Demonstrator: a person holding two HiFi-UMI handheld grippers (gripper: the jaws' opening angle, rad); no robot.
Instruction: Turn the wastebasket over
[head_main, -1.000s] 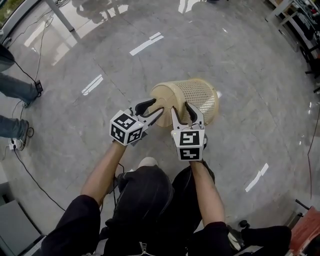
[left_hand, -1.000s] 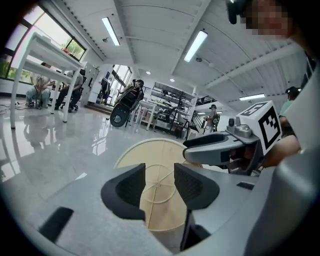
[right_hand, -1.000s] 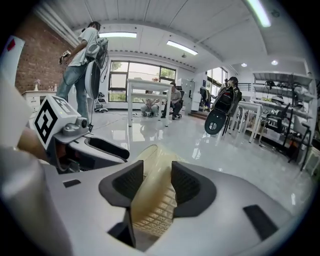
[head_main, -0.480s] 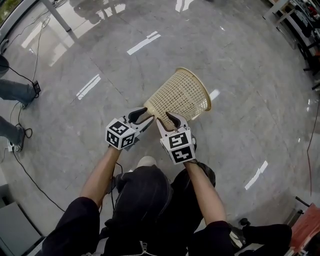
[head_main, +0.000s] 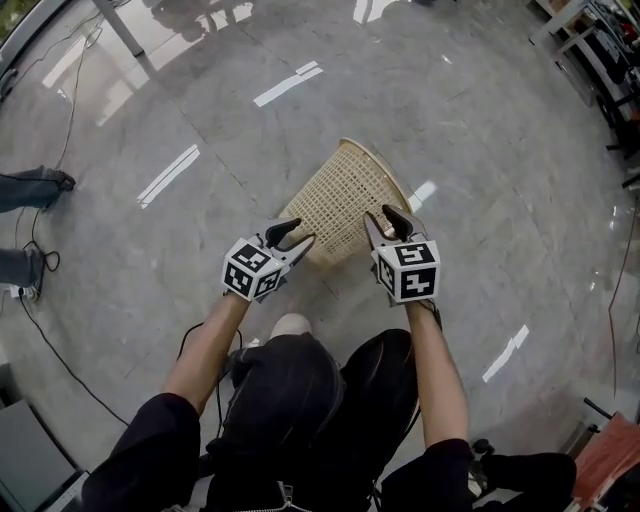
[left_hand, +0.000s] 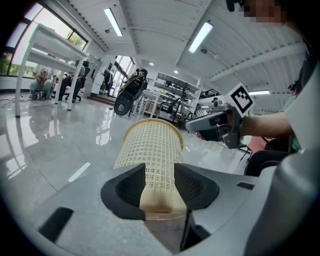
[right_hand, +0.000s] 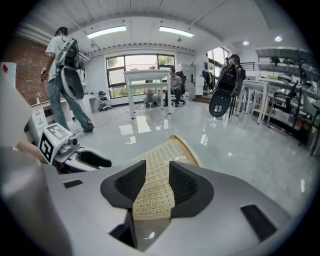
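Wastebasket (head_main: 345, 205) is down on its side on the shiny grey floor (head_main: 200, 110), right in front of the person, btw the two grippers. Cream plastic, mesh wall. Its closed base (head_main: 318, 256) points back toward the person's knees; the open rim (head_main: 396, 172) points away & to their right. Can't tell if the whole side rests on the floor or the rim end is a bit raised.

Left gripper (head_main: 292, 238) sits at the base end, jaws spread wide, tips just beside the base. In the left gripper view the basket's narrow end fills the gap btw the pads. No clear pinch: the basket is wider than the gap & runs on behind both jaws.

Right gripper (head_main: 388, 222) is at the basket's right flank, approx midway along the wall, angled down at it. Its jaws have just been closing some but stand apart. The right gripper view shows mesh wall across the gap, pads not clamped on it.

Marker cube (head_main: 252, 272) on each gripper faces up. Forearms bare, dark trousers (head_main: 290, 390) below.

Round the room: white tables (right_hand: 147, 75), someone w/ a backpack (right_hand: 62, 55) standing off to one side, a cable (head_main: 60, 370) trailing on the floor at the person's left.
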